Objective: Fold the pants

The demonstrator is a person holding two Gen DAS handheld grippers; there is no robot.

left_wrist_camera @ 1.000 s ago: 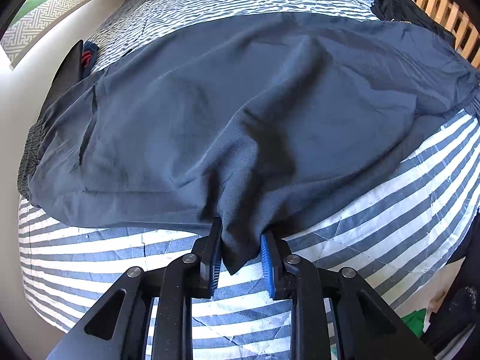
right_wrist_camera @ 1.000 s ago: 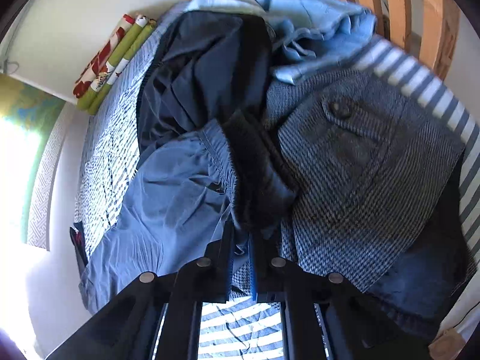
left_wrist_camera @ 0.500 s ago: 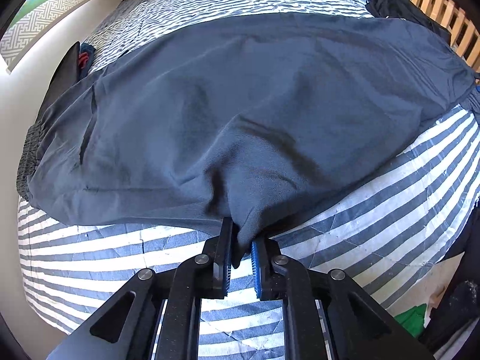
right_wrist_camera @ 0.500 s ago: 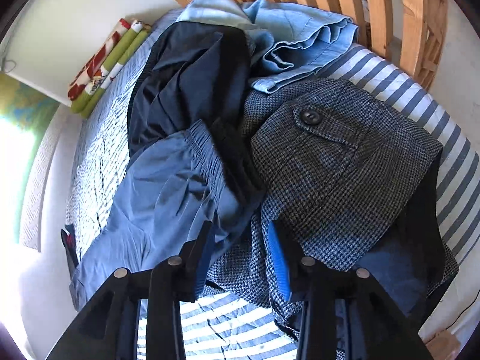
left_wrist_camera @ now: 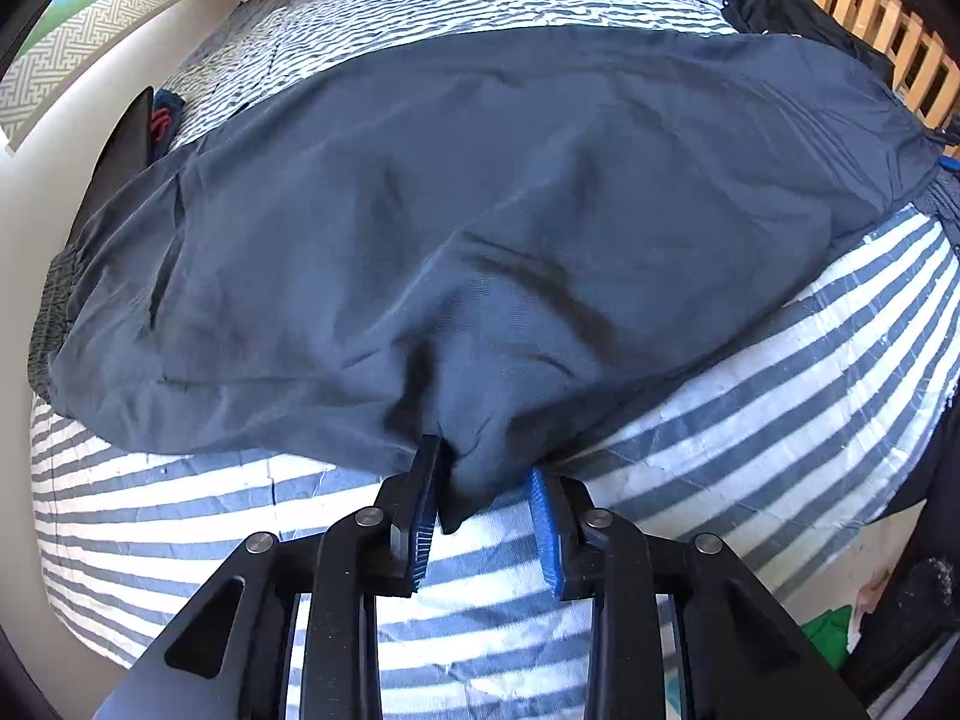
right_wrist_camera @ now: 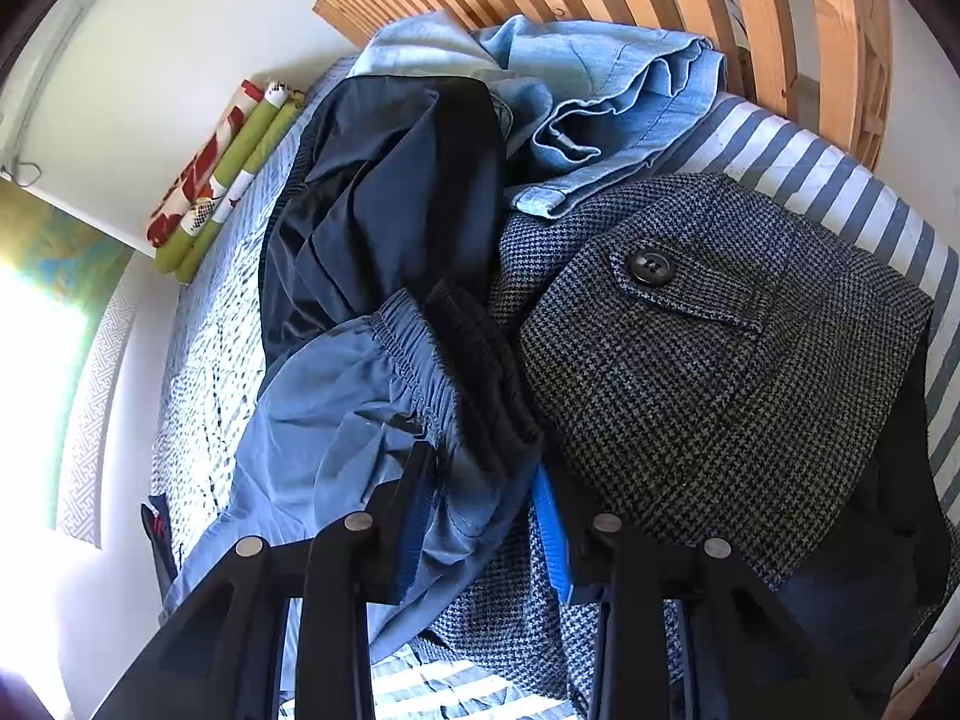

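Note:
Dark blue pants lie spread flat across the striped bed, with an elastic end at the far left. A fold of their near edge droops between the fingers of my left gripper, which is open; the cloth rests against the left finger. In the right wrist view the pants look lighter blue, and their gathered elastic end lies just ahead of my right gripper. That gripper is open too, with loose pants cloth lying between its spread fingers.
A houndstooth garment with a black button, light blue denim and a dark navy garment are piled against the wooden slatted headboard. Green and red rolls lie by the wall. A black flat object sits at the bed's left edge.
My left gripper closed on the pants edge half a second ago and has opened again. My right gripper, shut on cloth a second ago, let go and stays open.

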